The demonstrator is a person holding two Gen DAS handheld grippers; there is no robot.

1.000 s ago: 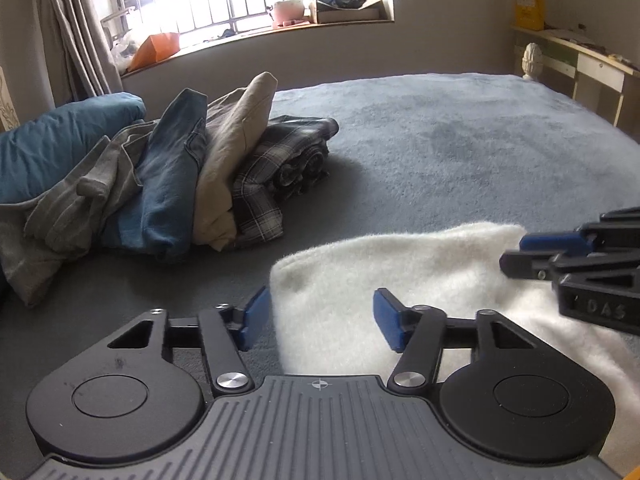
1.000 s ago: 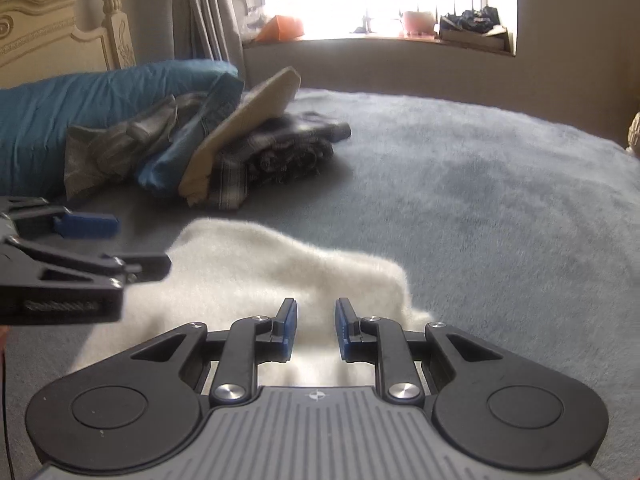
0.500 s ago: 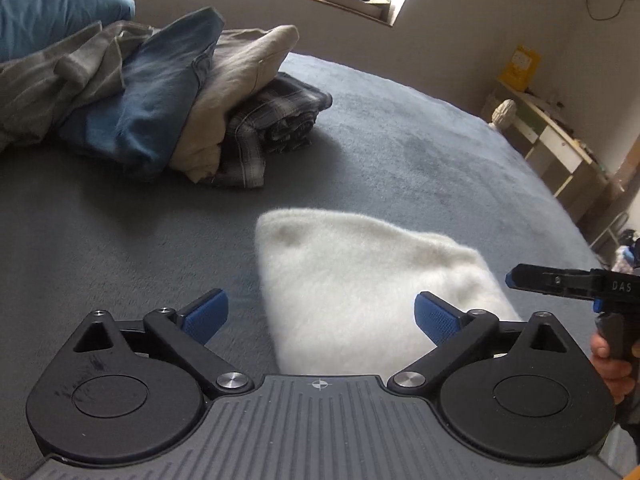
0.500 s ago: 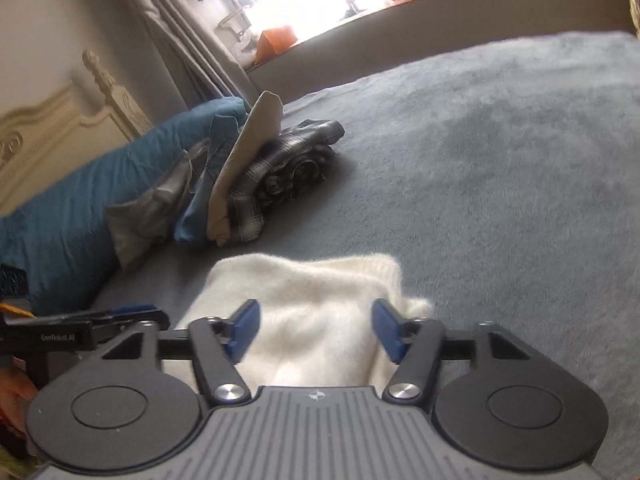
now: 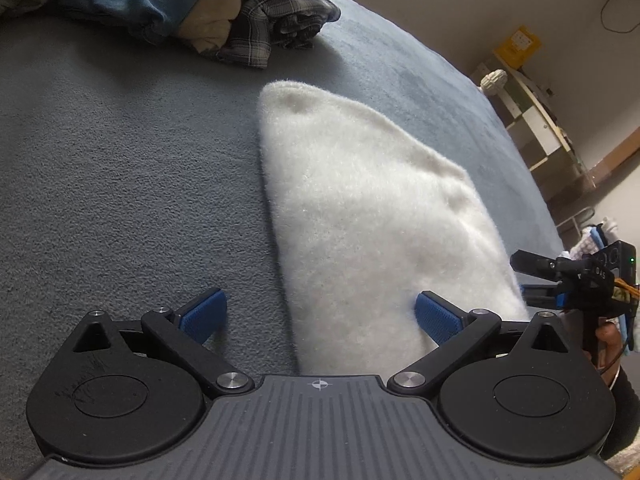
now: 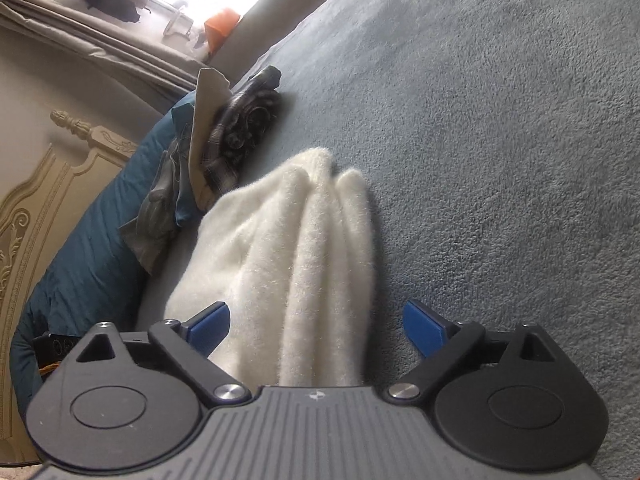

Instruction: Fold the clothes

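Note:
A fluffy white garment (image 5: pixel 372 216) lies folded on the grey-blue bed cover (image 5: pixel 120 184); it also shows in the right wrist view (image 6: pixel 296 256). My left gripper (image 5: pixel 320 316) is wide open at the garment's near left edge, holding nothing. My right gripper (image 6: pixel 316 322) is wide open over the garment's near right end, empty. The right gripper also shows at the right edge of the left wrist view (image 5: pixel 576 276).
A pile of folded clothes, with denim, beige and plaid pieces (image 5: pixel 256 28), lies at the far side; it also shows in the right wrist view (image 6: pixel 224 136). A blue pillow (image 6: pixel 88 256) and a cream headboard (image 6: pixel 36 208) are left. Shelves (image 5: pixel 540 120) stand at the right.
Both grippers opened wide, the right from nearly shut, and tilted down closer to the bed. The white garment lies released on the cover.

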